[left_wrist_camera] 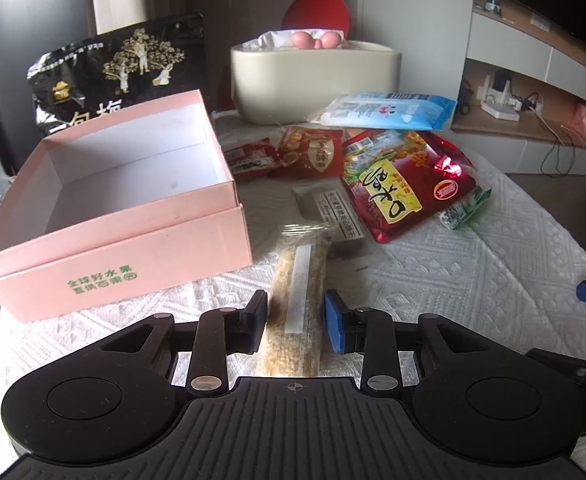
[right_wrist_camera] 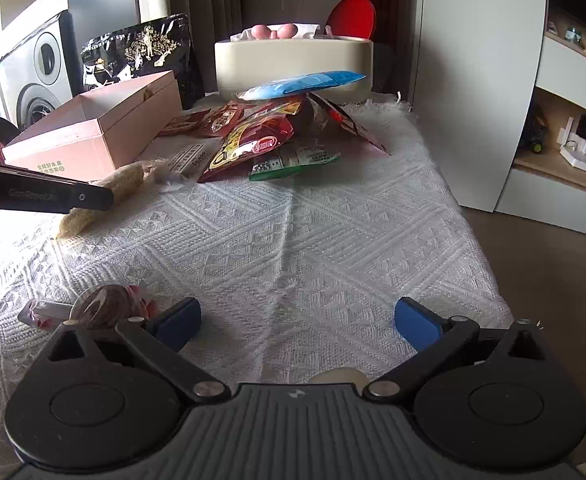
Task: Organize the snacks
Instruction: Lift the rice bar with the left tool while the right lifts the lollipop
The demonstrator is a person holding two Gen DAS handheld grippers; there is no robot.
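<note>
An open pink box stands empty on the white cloth, also in the right wrist view. A long tan snack bar in clear wrap lies on the cloth between my left gripper's fingers, which sit close on either side of it with small gaps showing. The bar also shows in the right wrist view, under the left gripper's arm. My right gripper is wide open and empty, low over bare cloth. A pile of snack packets lies beyond the bar.
A black bag stands behind the box. A cream tissue box sits at the back with a blue packet in front. A small brown wrapped snack lies by my right gripper's left finger. The table edge runs along the right.
</note>
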